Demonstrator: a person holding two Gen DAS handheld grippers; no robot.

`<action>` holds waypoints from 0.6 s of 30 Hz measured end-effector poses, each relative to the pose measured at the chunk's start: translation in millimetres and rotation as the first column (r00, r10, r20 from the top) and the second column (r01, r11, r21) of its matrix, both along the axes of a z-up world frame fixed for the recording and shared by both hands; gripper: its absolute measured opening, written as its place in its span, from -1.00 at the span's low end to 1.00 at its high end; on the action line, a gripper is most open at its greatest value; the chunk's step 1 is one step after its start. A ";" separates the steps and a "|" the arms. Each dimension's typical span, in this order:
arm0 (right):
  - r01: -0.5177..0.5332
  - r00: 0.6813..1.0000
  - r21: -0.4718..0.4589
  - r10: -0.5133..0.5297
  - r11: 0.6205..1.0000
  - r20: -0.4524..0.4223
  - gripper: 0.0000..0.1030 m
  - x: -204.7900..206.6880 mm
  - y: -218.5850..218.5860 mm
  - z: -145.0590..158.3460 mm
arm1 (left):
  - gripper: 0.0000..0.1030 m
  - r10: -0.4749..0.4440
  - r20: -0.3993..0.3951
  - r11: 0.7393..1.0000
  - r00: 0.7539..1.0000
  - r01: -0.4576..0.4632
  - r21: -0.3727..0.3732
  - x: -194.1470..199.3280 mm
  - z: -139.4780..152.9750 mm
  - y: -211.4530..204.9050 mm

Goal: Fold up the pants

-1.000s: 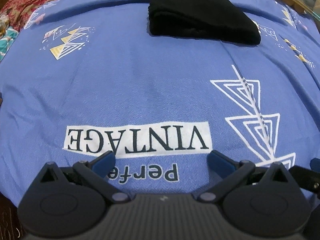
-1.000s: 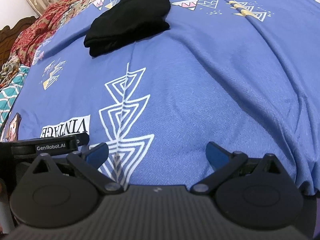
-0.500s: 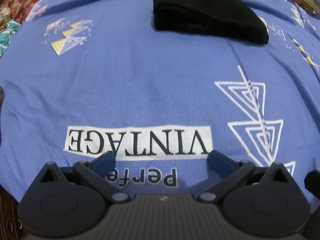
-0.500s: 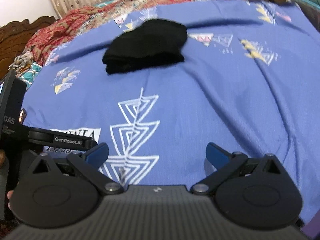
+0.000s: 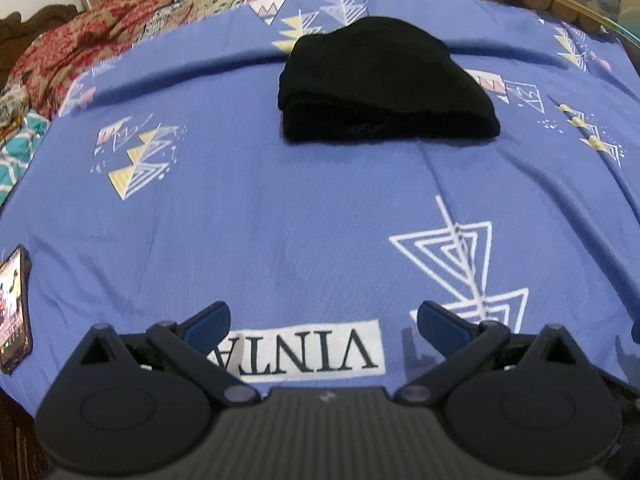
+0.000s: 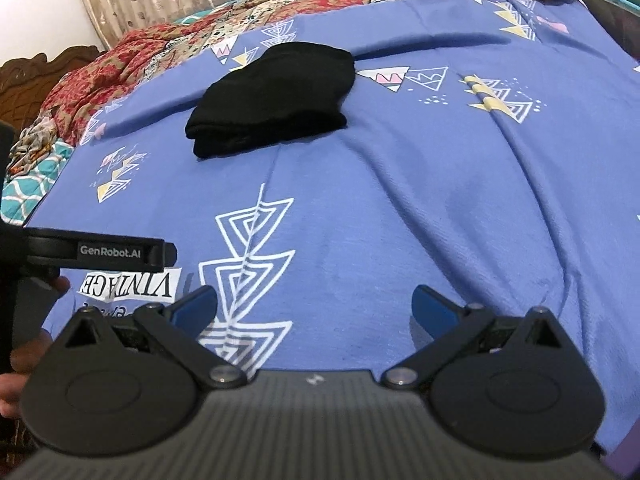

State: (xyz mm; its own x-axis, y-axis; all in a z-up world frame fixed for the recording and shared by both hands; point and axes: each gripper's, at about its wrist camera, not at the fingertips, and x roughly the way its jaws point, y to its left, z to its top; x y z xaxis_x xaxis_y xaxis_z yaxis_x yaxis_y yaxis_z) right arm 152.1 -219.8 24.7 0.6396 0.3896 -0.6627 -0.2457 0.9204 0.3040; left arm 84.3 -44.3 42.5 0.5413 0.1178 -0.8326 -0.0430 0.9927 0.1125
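Pants [image 5: 384, 88], black and folded into a compact bundle, lie on the far middle of the blue bedsheet [image 5: 280, 220], well apart from both tools. Nearer, the sheet shows a white "VINTAGE" label [image 5: 320, 350] and stacked white triangle prints [image 6: 248, 272]. The left gripper [image 5: 322, 320] hangs over that label with its blue-tipped fingers [image 5: 208, 320] spread wide and empty. The right gripper [image 6: 314, 304] is likewise spread, holding nothing, above the triangles. A phone [image 5: 12, 308] lies at the sheet's left edge. A red patterned quilt [image 6: 132, 56] is bunched beyond the sheet.
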 end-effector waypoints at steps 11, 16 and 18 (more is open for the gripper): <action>-0.011 0.999 0.035 0.010 0.999 0.033 1.00 3.0 -12.3 2.0 | 1.00 -0.020 0.031 1.000 0.999 0.020 0.004 1.4 6.1 -5.8; -0.019 1.000 0.047 0.018 0.999 0.013 1.00 9.0 -15.5 -1.9 | 1.00 -0.020 0.042 1.000 0.999 0.020 0.000 0.5 7.6 -6.9; -0.021 1.000 0.049 0.020 0.999 0.014 1.00 8.2 -15.2 -1.9 | 1.00 -0.022 0.045 1.000 0.999 0.022 0.003 0.9 8.1 -7.7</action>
State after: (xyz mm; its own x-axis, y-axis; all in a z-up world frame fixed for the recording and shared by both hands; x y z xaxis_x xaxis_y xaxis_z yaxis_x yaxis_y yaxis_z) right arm 160.3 -235.0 22.8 0.6401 0.4347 -0.6335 -0.2686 0.8991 0.3456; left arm 85.2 -52.0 50.6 0.5811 0.1077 -0.8067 -0.0262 0.9932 0.1137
